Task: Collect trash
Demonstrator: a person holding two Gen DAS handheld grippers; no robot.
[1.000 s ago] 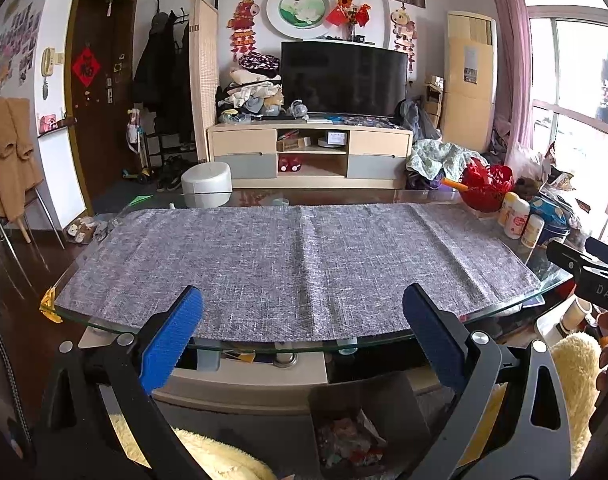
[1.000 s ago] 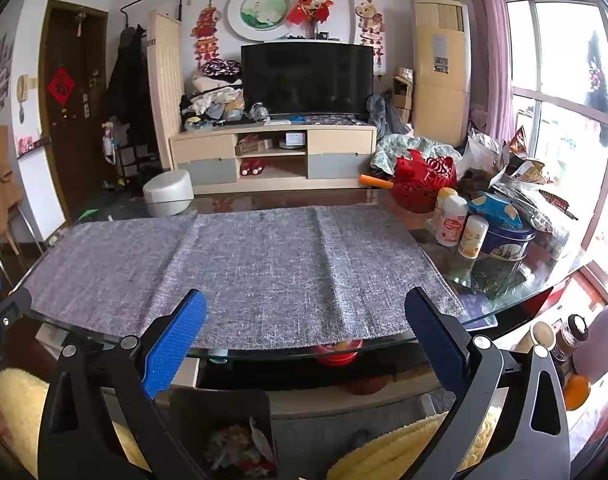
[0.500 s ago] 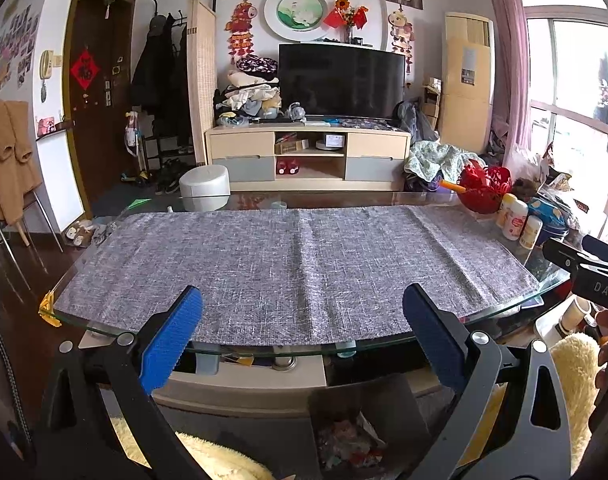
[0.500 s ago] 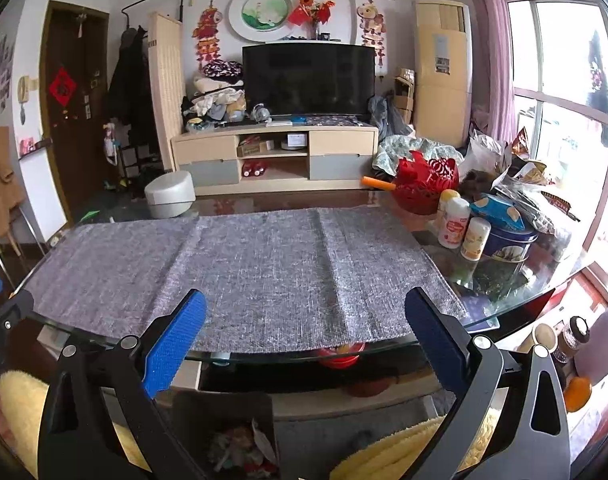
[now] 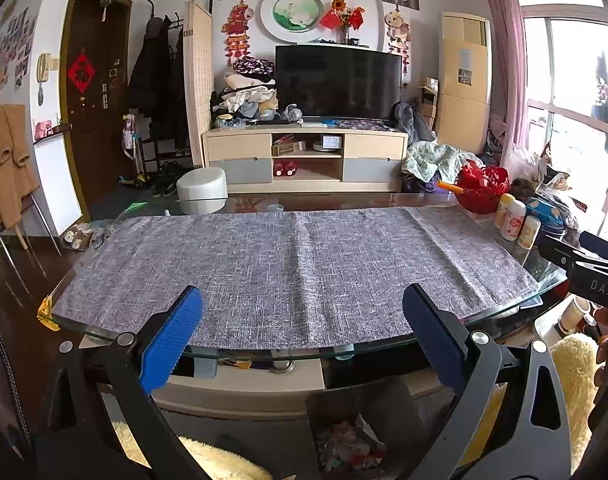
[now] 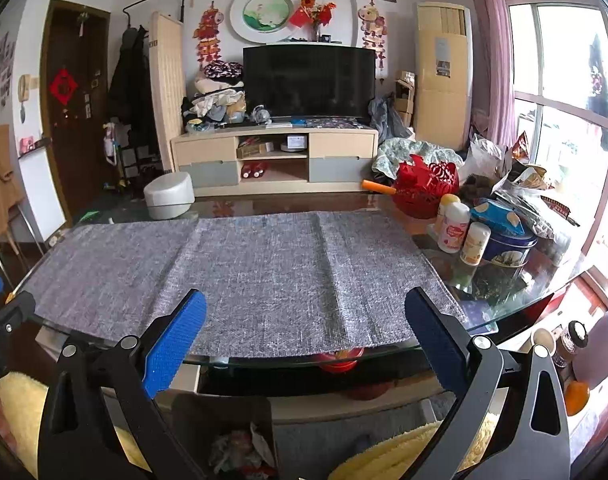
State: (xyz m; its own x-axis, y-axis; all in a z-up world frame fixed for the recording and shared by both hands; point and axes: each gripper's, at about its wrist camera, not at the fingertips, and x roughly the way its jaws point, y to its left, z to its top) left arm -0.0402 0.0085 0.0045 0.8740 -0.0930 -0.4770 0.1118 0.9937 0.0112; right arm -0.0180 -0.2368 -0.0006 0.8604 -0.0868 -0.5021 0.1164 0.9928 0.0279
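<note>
Plainly, both tools are idle: the left gripper and the right gripper each hang at the near edge of the glass table with jaws spread wide and nothing between the blue pads. The grey runner covering the tabletop looks bare, with no wrapper or scrap on it that can be made out. What trash there is sits low at six o'clock in both views: crumpled paper and wrappers inside the dark bin under the table's front edge, seen again as the bin in the right wrist view.

The step in hand, as I judge it, is scanning for anything left to pick up. To do it well, sweep toward two o'clock, where the red basket, the white bottles, the blue tin and a heap of bags crowd the table's end; loose packaging could hide there, though none can be told apart from kept goods. Keep the jaws wide until a piece is centred between the pads, approach flat litter from the side so a pad slides under it, and carry it straight down to the bin without brushing the bottles, which look easy to topple
</note>
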